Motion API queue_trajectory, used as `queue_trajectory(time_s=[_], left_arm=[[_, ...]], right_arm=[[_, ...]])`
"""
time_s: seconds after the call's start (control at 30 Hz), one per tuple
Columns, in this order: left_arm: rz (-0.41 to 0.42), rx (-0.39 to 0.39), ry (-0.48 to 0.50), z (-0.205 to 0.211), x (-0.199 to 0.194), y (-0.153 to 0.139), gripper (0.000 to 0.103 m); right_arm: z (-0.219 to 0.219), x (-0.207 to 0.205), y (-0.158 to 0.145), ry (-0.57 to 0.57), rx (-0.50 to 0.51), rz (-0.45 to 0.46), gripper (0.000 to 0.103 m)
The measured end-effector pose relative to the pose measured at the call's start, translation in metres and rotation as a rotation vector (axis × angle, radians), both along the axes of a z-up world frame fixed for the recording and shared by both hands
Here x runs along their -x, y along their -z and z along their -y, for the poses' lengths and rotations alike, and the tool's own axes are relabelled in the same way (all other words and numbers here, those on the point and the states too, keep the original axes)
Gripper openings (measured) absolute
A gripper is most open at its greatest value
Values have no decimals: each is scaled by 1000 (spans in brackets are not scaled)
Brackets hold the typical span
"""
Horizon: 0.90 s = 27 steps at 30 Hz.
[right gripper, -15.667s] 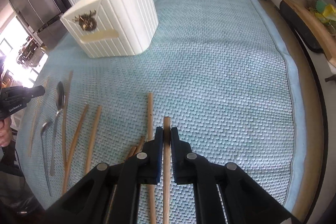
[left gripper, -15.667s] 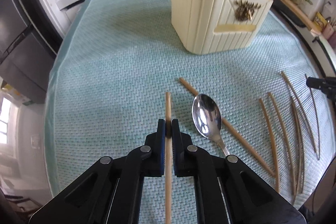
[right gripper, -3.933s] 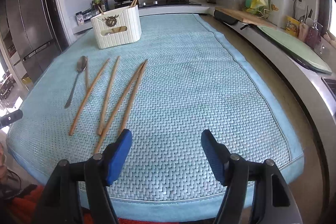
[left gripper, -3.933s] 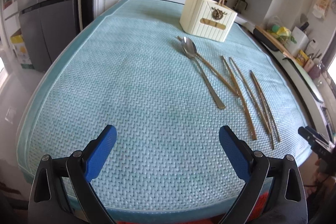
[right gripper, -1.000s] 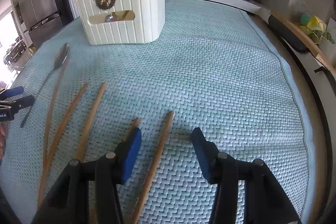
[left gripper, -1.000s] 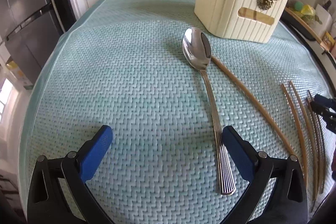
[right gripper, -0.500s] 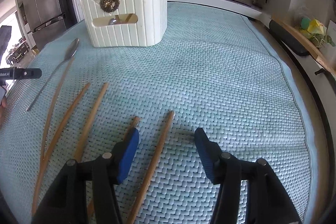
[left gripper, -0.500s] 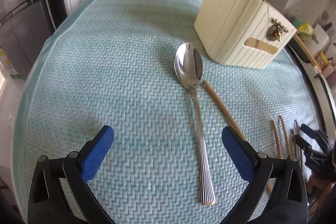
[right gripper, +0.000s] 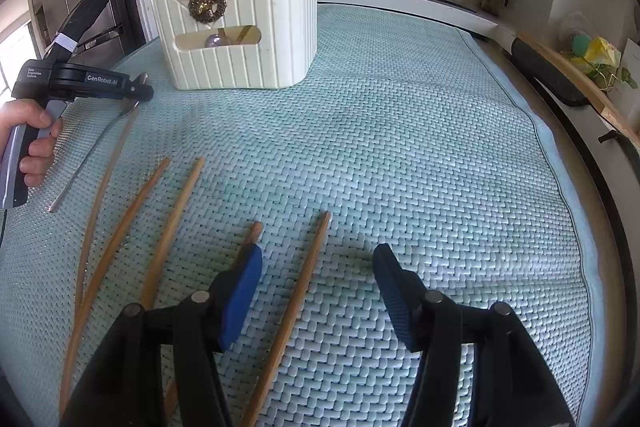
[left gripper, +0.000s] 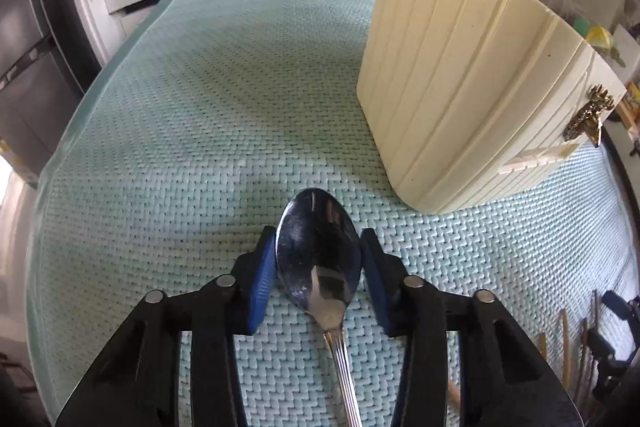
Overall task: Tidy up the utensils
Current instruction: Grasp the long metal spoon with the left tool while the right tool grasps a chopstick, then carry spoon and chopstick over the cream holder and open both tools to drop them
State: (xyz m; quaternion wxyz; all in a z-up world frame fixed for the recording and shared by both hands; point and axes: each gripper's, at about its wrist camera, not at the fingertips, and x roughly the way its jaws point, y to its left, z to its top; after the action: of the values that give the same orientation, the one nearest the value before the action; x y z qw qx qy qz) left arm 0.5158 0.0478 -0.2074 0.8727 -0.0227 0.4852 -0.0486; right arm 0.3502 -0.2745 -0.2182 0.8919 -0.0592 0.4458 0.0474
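Spoon [left gripper: 318, 251]: polished mirror-bright metal. Chopsticks [right gripper: 296, 301]: matt wood. Holder [right gripper: 240, 27]: ribbed cream plastic, slight sheen. Mat [right gripper: 400, 147]: coarse woven cloth, matt.

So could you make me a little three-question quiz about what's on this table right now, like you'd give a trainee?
1. True or false: the spoon lies with its bowl between the left gripper's blue pads.
2. What lies between the open fingers of the right gripper: (a) a fork, (b) a wooden chopstick, (c) nothing?
3. Which colour is the ribbed utensil holder that stands on the green mat?

Key:
1. True. The jaws are closing around the bowl, with a thin gap visible on the right side.
2. (b), a chopstick flat on the mat, not touched by either pad.
3. Cream white, with a gold deer ornament on its front.
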Motion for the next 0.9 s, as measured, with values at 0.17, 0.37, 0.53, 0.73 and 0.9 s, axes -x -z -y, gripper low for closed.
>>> queue_trajectory(time_s=[0.17, 0.37, 0.53, 0.73, 0.9], left_arm=[[32, 66, -1, -11, 21, -1, 41], [109, 85, 12, -25, 52, -27, 41], [184, 86, 17, -33, 74, -48, 41], [191, 72, 30, -30, 92, -52, 41], [214, 99, 33, -33, 108, -63, 41]], right_arm=[[2, -1, -1, 6, -14, 0, 59], [16, -2, -5, 24, -77, -22, 49], [25, -13, -8, 19, -123, -101, 19], [39, -31, -13, 48, -202, -149, 6], [55, -30, -40, 71, -308, -104, 6]])
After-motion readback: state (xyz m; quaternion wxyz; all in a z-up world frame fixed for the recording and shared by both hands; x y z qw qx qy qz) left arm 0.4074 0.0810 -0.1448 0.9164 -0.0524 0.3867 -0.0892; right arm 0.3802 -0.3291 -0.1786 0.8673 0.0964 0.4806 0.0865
